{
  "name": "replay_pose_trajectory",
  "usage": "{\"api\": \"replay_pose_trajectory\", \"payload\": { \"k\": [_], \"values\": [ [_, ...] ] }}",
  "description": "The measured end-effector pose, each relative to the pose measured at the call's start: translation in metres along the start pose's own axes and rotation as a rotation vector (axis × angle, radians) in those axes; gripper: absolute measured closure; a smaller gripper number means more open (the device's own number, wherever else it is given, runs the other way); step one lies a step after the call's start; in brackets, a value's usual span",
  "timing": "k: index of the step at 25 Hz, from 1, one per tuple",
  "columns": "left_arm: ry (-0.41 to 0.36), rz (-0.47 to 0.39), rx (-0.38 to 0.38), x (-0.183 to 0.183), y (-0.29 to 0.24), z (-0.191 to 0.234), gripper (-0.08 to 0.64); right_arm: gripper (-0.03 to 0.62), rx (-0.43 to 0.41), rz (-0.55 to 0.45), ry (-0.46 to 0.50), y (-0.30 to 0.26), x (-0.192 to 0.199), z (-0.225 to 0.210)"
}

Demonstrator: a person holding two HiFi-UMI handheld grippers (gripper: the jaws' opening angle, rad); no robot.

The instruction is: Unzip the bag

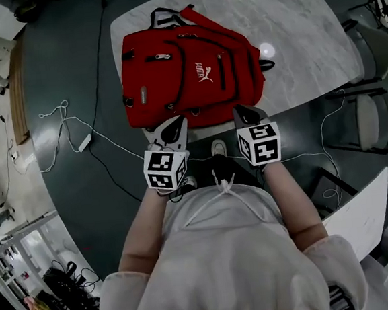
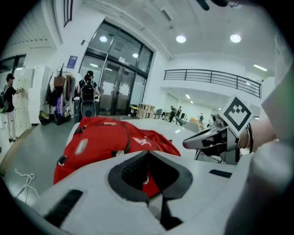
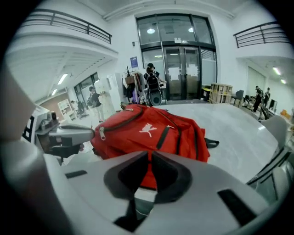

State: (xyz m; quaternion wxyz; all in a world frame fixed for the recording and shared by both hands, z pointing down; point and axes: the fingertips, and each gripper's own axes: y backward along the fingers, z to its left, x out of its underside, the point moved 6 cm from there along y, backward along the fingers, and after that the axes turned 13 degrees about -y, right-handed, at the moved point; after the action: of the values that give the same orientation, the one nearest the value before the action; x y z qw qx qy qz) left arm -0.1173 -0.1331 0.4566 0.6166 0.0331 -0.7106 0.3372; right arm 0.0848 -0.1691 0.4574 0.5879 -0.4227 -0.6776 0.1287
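A red backpack (image 1: pixel 187 74) lies flat on a pale marble table (image 1: pixel 291 34), its front pockets up and its handle at the far side. My left gripper (image 1: pixel 168 133) is at the bag's near edge, shut with nothing in it. My right gripper (image 1: pixel 248 116) sits beside it at the same edge, also shut and empty. In the left gripper view the backpack (image 2: pixel 105 142) fills the space just past the jaws (image 2: pixel 148 172). In the right gripper view the backpack (image 3: pixel 151 131) lies ahead of the jaws (image 3: pixel 149 165), with a silver zipper pull (image 3: pixel 102 134) at its left end.
Two grey chairs (image 1: pixel 367 48) stand at the table's right. White cables (image 1: pixel 69 121) trail over the dark floor on the left. A white board (image 1: pixel 361 214) lies at the lower right. People (image 2: pixel 88 98) stand far off by glass doors.
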Motion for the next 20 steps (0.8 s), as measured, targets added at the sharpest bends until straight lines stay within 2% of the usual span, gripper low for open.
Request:
{"api": "replay_pose_trajectory", "payload": {
  "k": [3, 7, 11, 15, 20],
  "values": [
    [-0.045, -0.095, -0.024, -0.040, 0.017, -0.001, 0.538, 0.552, -0.024, -0.071, 0.002, 0.013, -0.016, 0.022],
    [-0.068, -0.205, -0.048, -0.086, 0.039, 0.002, 0.538, 0.555, -0.059, -0.183, 0.003, 0.035, -0.041, 0.049],
    [-0.112, -0.281, -0.035, -0.122, 0.057, -0.001, 0.538, 0.561, -0.105, -0.349, -0.014, 0.065, -0.066, 0.071],
    [-0.143, -0.350, -0.026, -0.146, 0.074, -0.006, 0.538, 0.565, -0.116, -0.471, 0.013, 0.092, -0.083, 0.088],
    [-0.157, -0.392, -0.042, -0.159, 0.087, -0.008, 0.538, 0.566, -0.115, -0.511, 0.018, 0.106, -0.091, 0.097]
  ]
}}
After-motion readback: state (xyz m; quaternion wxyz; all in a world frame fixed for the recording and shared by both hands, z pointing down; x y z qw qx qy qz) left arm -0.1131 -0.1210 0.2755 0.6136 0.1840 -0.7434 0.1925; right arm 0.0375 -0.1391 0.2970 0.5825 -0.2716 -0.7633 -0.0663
